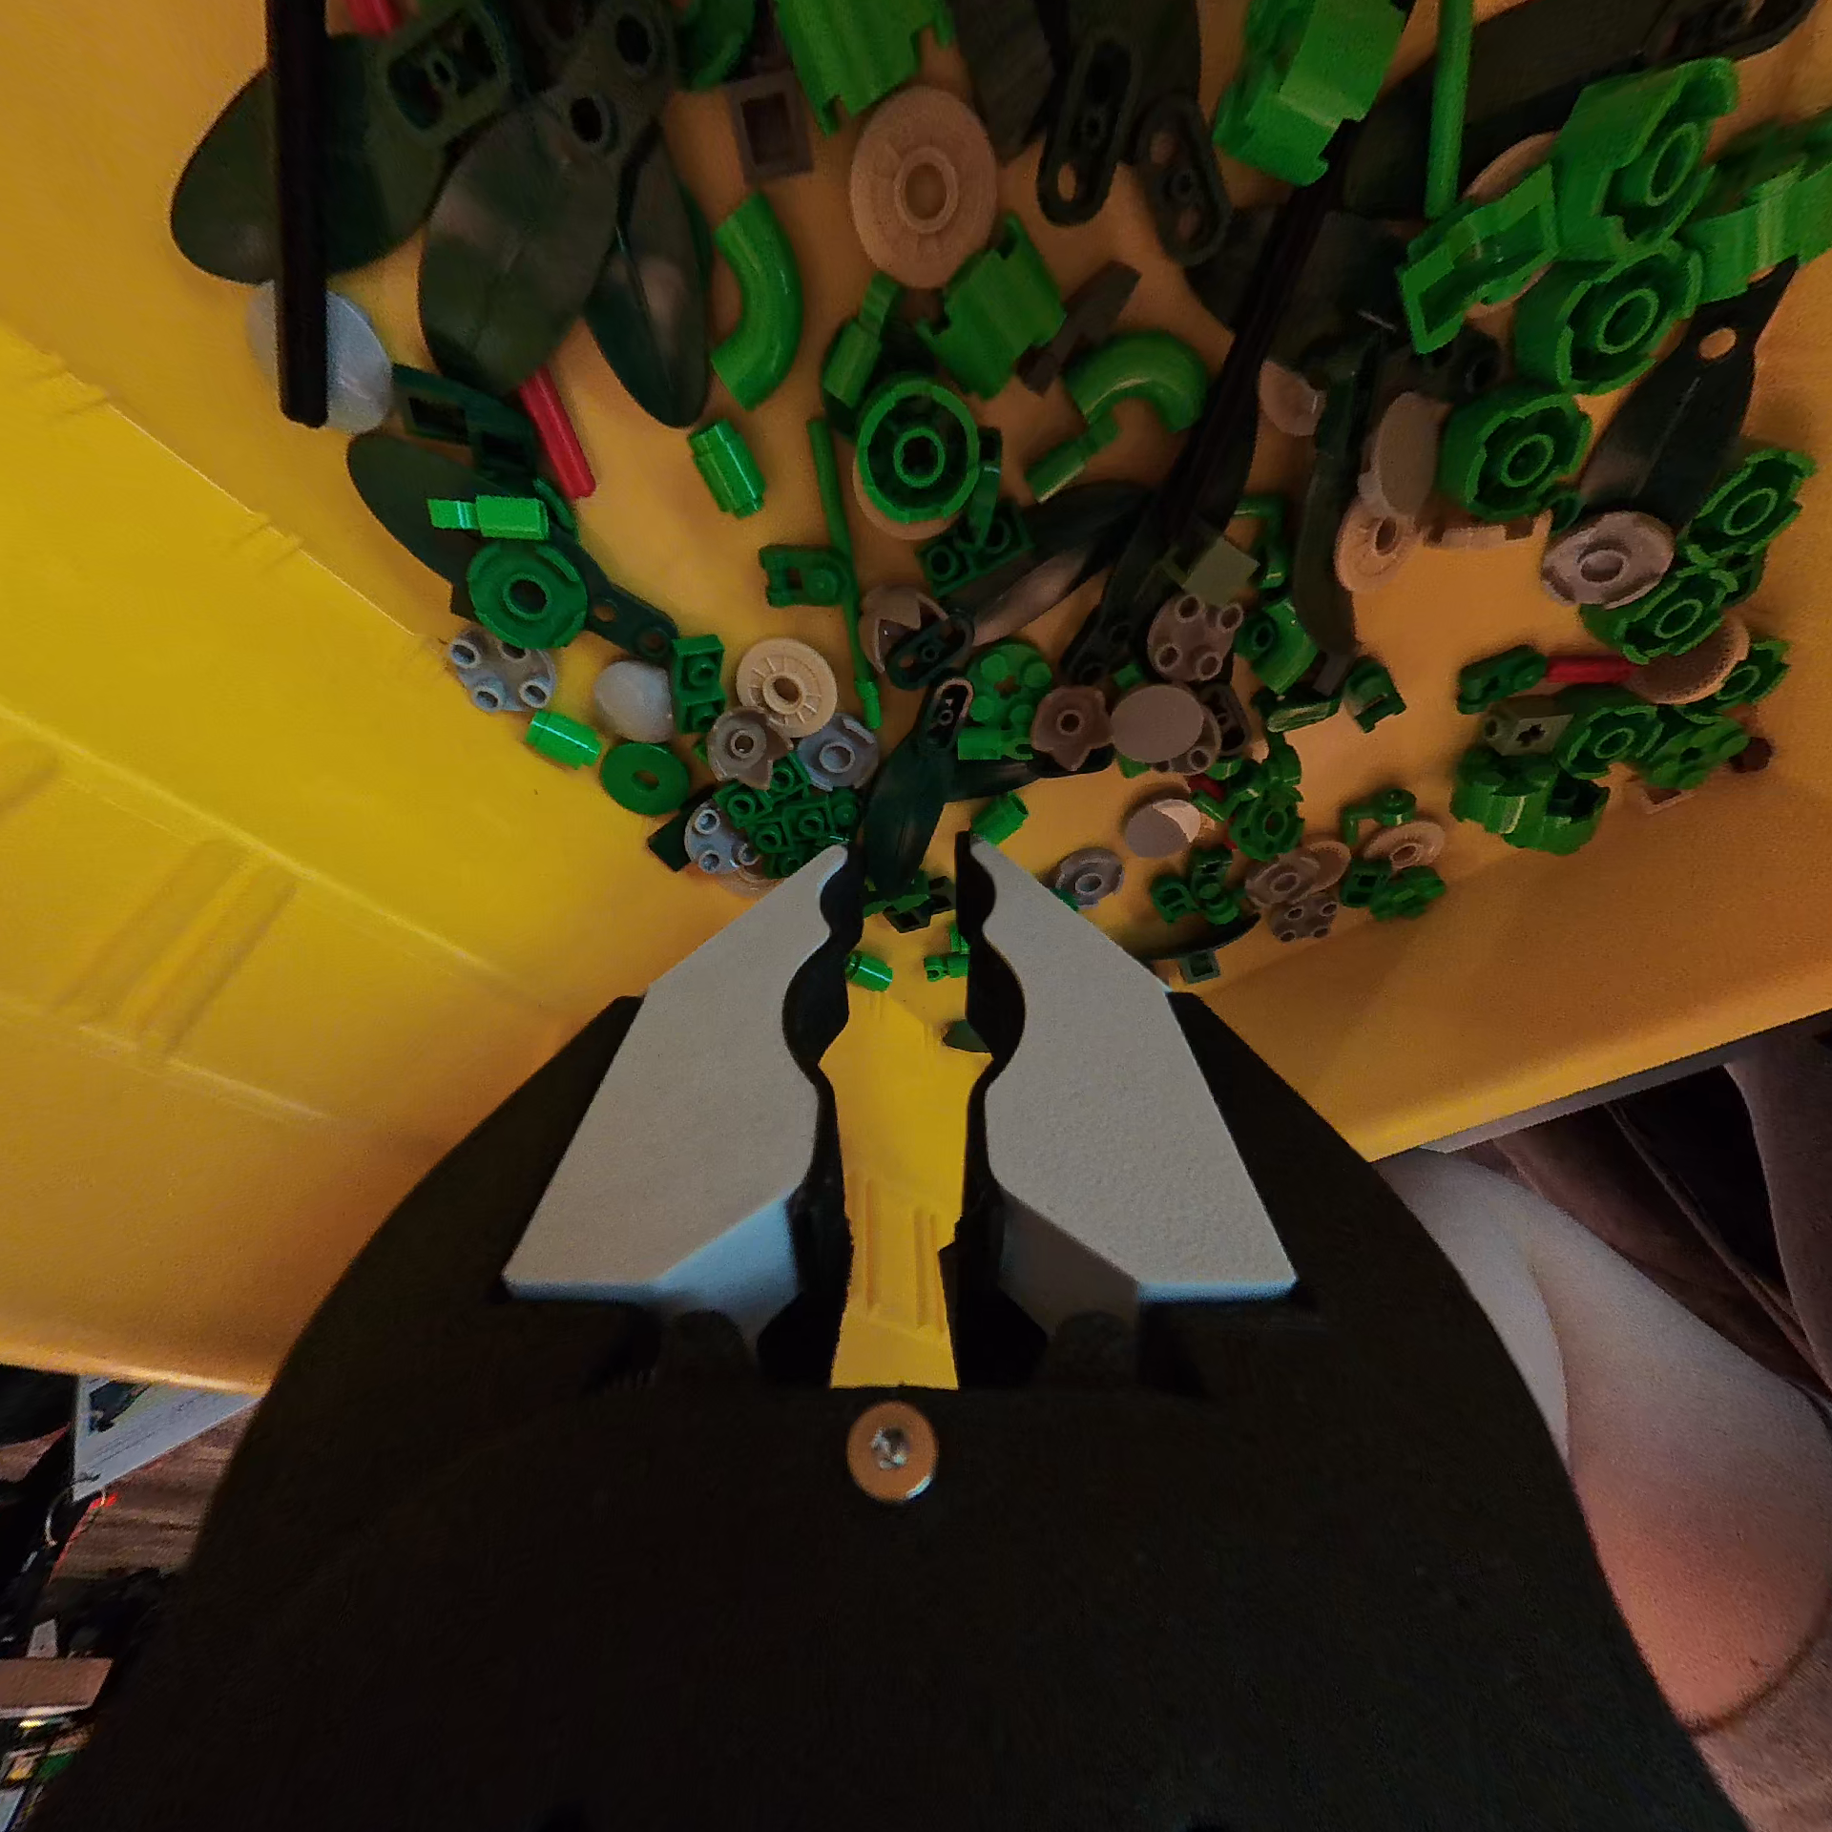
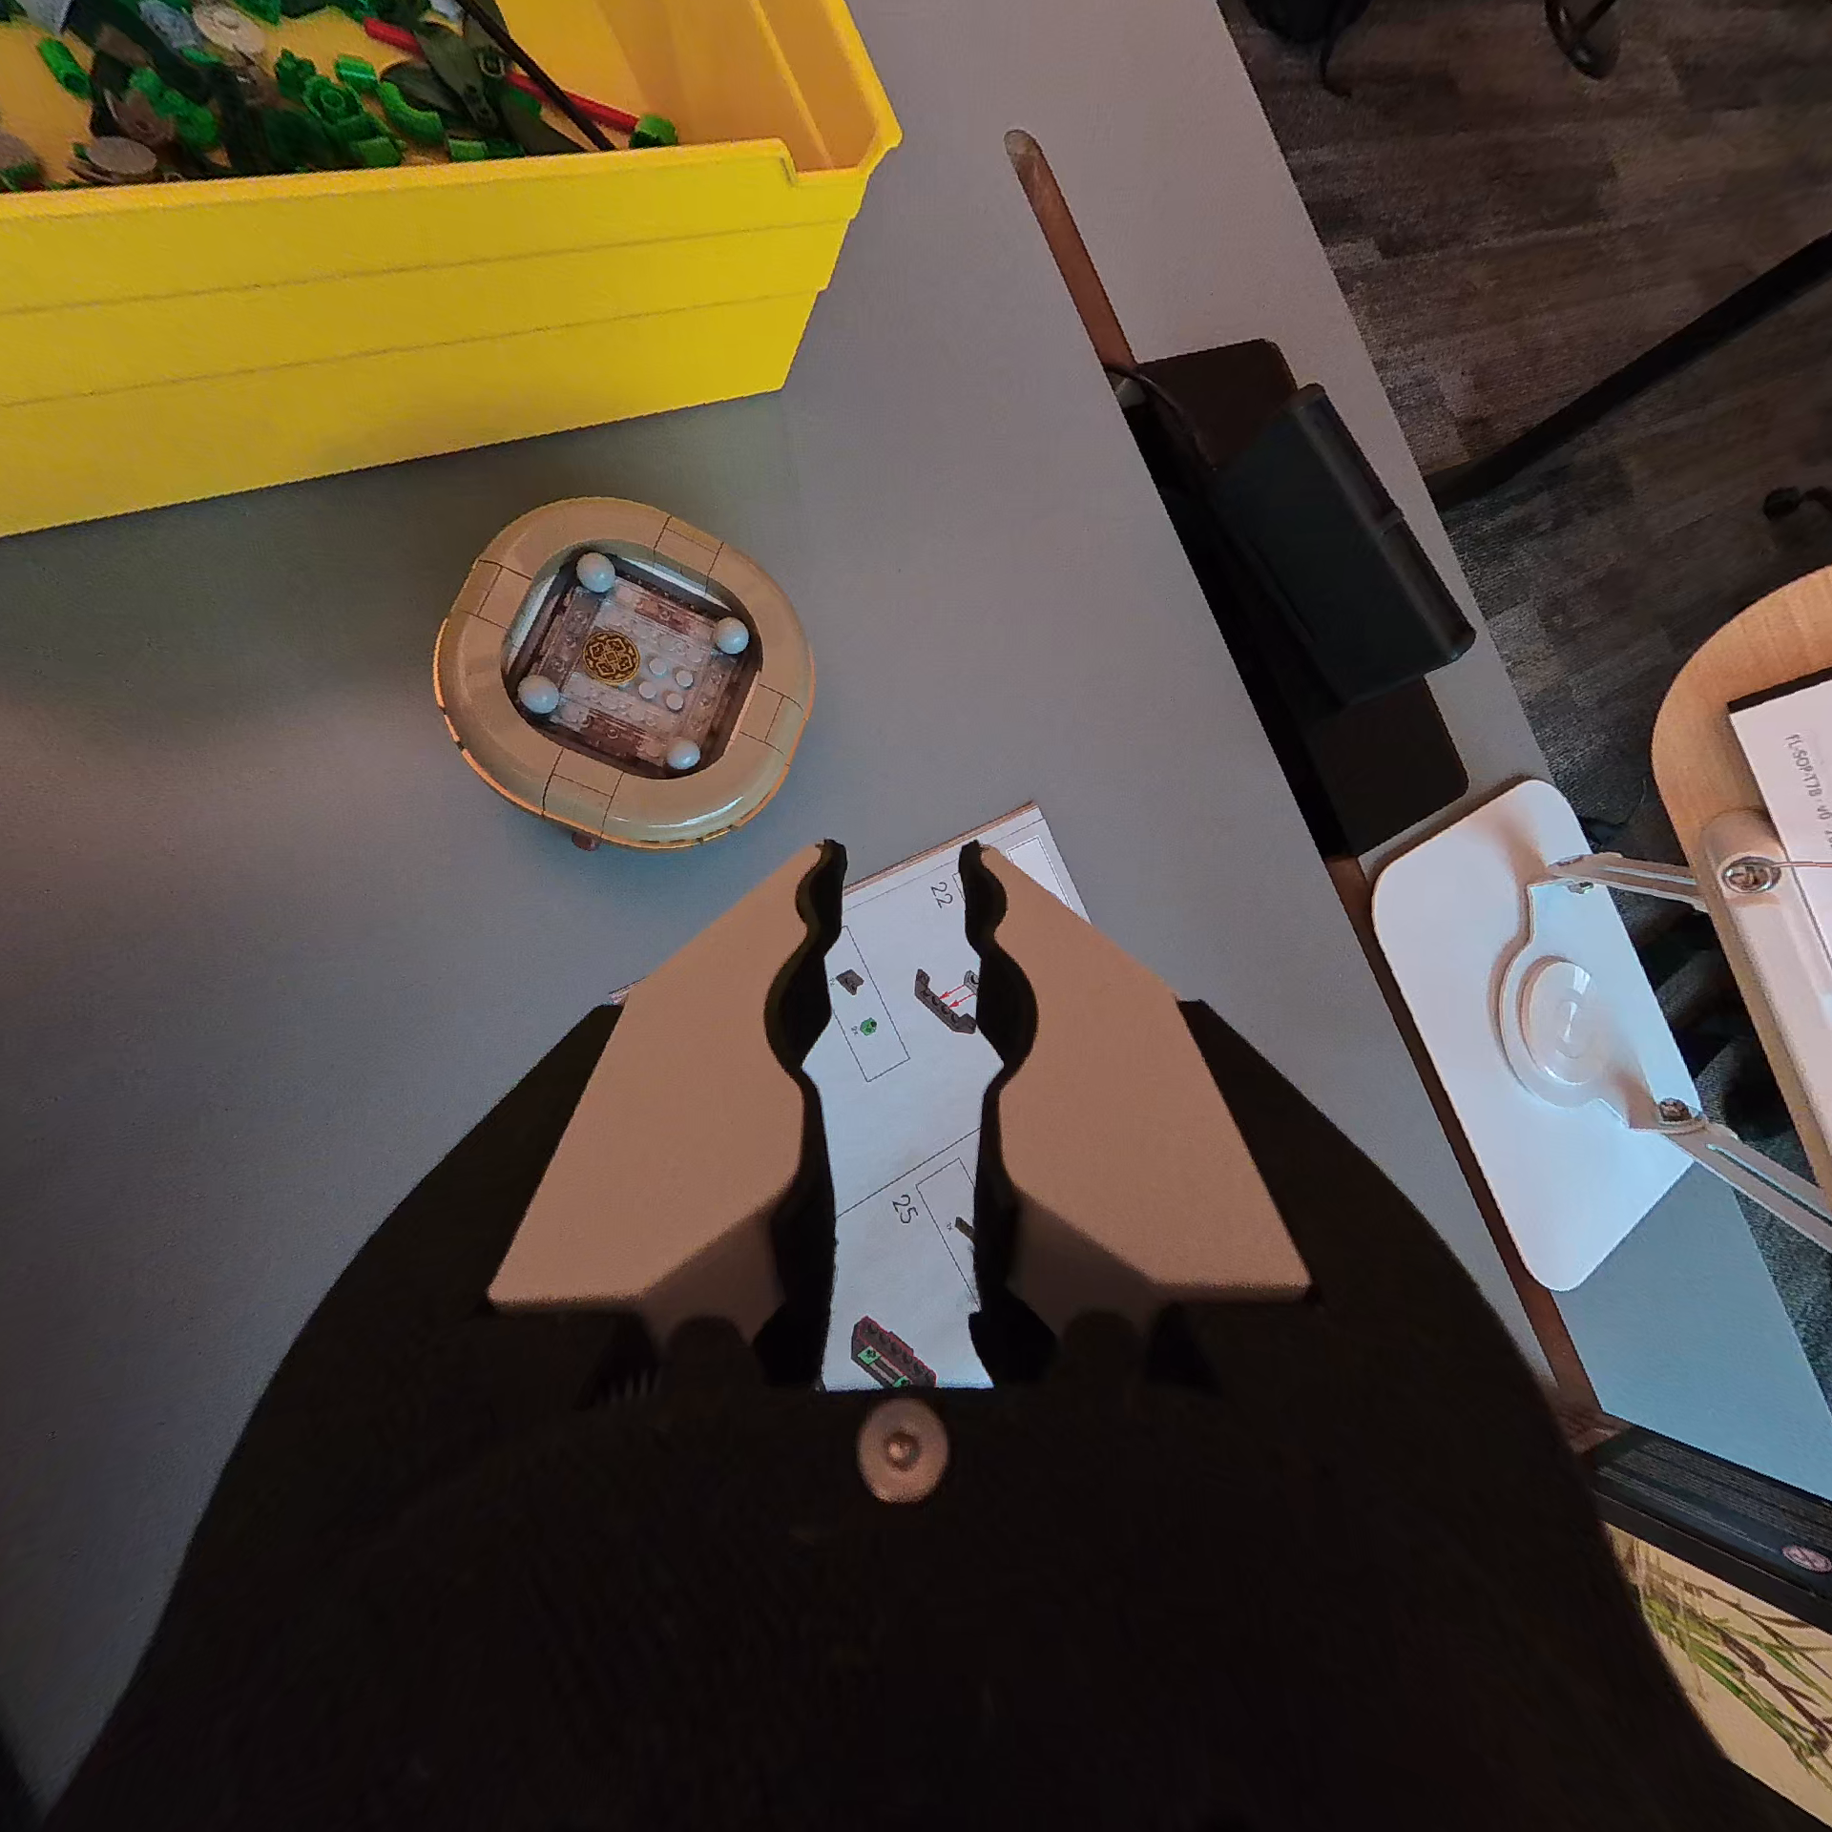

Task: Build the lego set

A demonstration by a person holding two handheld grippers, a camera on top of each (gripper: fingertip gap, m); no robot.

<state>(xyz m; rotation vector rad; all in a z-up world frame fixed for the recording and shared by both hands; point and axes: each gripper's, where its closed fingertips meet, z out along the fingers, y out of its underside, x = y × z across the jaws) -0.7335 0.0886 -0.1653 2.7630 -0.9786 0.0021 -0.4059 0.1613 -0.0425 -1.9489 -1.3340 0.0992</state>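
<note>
In the left wrist view my left gripper (image 1: 904,860) is open inside a yellow bin (image 1: 297,744), its tips just over a pile of loose green, tan and grey Lego pieces (image 1: 991,595). A dark green leaf piece (image 1: 907,793) lies right between the fingertips, not gripped. In the right wrist view my right gripper (image 2: 900,858) is open and empty above an instruction booklet (image 2: 892,1090) on the grey table (image 2: 248,991). A round tan Lego base (image 2: 625,674) with a studded square middle sits on the table ahead of it, to the left.
The yellow bin (image 2: 397,297) stands at the table's far left in the right wrist view. The table edge runs diagonally on the right, with a white lamp base (image 2: 1546,1031), a dark box (image 2: 1328,555) and floor beyond. A person's arm (image 1: 1636,1487) shows at lower right. There is about 35 cm between the tips of the two grippers. The white lamp base (image 2: 1546,1031) lies around 40 cm away from my right fingertips.
</note>
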